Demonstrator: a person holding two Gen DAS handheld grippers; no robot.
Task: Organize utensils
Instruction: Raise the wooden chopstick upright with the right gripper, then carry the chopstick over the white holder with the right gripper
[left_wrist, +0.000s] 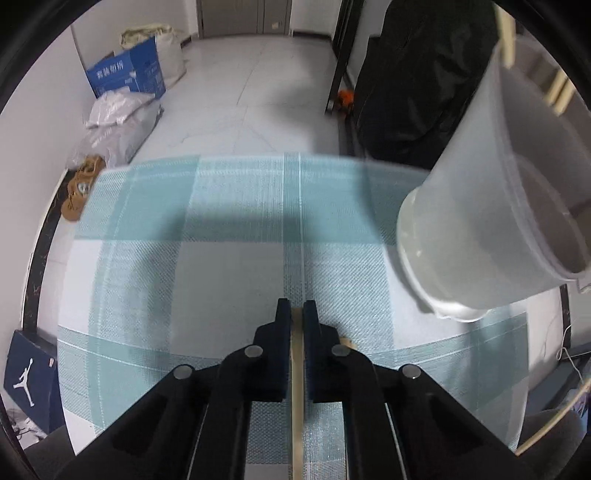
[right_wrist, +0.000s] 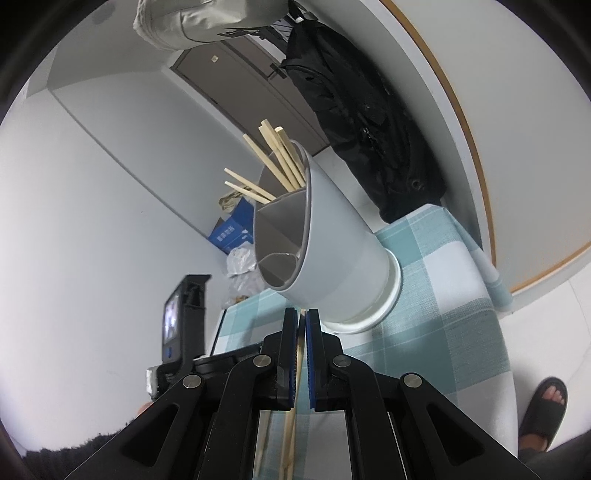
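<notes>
A white utensil holder (right_wrist: 340, 251) with grey divided compartments stands on the teal checked tablecloth (right_wrist: 443, 295) and holds several wooden chopsticks (right_wrist: 280, 162) in its far compartments. It also shows in the left wrist view (left_wrist: 491, 206) at the right. My left gripper (left_wrist: 297, 306) is shut on a wooden chopstick (left_wrist: 297, 387), held above the cloth to the left of the holder. My right gripper (right_wrist: 302, 314) is shut on wooden chopsticks (right_wrist: 295, 376) just in front of the holder's base. More chopstick ends hang below the right fingers.
The table's far edge (left_wrist: 258, 158) drops to a tiled floor with a blue box (left_wrist: 129, 74), bags and shoes (left_wrist: 79, 188). A black coat (left_wrist: 417, 74) hangs beyond the holder. The other gripper's black body (right_wrist: 184, 314) is at the left. A sandalled foot (right_wrist: 543, 413) is at the right.
</notes>
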